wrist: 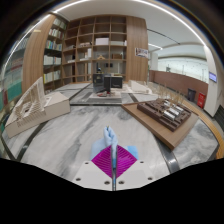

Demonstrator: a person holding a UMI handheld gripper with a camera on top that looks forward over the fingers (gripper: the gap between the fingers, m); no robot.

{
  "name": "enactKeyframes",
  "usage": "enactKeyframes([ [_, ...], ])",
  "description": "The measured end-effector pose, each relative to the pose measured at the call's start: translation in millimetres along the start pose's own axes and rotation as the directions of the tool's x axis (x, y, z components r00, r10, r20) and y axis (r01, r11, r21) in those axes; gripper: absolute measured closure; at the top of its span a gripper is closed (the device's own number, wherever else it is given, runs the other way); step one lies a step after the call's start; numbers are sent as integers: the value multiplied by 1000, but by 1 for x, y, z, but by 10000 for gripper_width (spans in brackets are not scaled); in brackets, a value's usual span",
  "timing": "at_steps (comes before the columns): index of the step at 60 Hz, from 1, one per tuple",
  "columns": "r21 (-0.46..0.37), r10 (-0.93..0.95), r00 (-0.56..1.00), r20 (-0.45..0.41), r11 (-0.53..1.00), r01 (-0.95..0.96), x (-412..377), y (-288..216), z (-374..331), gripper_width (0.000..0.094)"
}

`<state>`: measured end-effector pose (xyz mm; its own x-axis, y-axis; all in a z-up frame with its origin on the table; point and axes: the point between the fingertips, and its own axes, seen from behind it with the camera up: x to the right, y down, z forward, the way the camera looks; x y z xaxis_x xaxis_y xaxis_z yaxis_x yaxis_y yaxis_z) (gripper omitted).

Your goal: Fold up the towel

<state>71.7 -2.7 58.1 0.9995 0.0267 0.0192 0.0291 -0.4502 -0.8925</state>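
A light blue cloth towel (pixel 110 138) is pinched at its near end between the magenta pads of the tongs (pixel 114 163), which are clenched on it. The towel's visible strip runs away from the tongs, long axis pointing far and slightly left. Beneath lies a pale marble-patterned counter (pixel 70 135). To the right sits a brown wooden tray-like board (pixel 165 112); far behind stand wooden bookshelves (pixel 95 45).

Your gripper (pixel 115 163): two light-blue fingers (pixel 103 152), magenta grid-patterned pads (pixel 124 162) on inner faces, narrowing to pale tips.
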Motion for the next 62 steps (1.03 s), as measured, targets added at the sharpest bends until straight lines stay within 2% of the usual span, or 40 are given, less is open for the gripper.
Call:
enactKeyframes([
  [6,-60,4,1000,-21,998,-5,22,28,13,905],
  [13,-77,12,1000,-21,997,-14,34,36,21,902],
  [16,-84,18,1000,-24,996,-20,37,37,19,845],
  [24,-53,5,1000,-11,999,-6,39,22,-2,75],
  [28,-37,-16,1000,-1,999,16,38,15,-22,139],
  [35,-6,-31,999,17,999,31,27,7,-73,105],
  [48,68,-51,996,73,997,46,-8,-2,-164,98],
  [52,82,-75,993,88,994,68,-16,-4,-182,97],
  [58,94,-18,996,83,996,11,-12,-6,-197,94],
  [62,106,18,994,109,994,-29,-10,-9,-201,95],
])
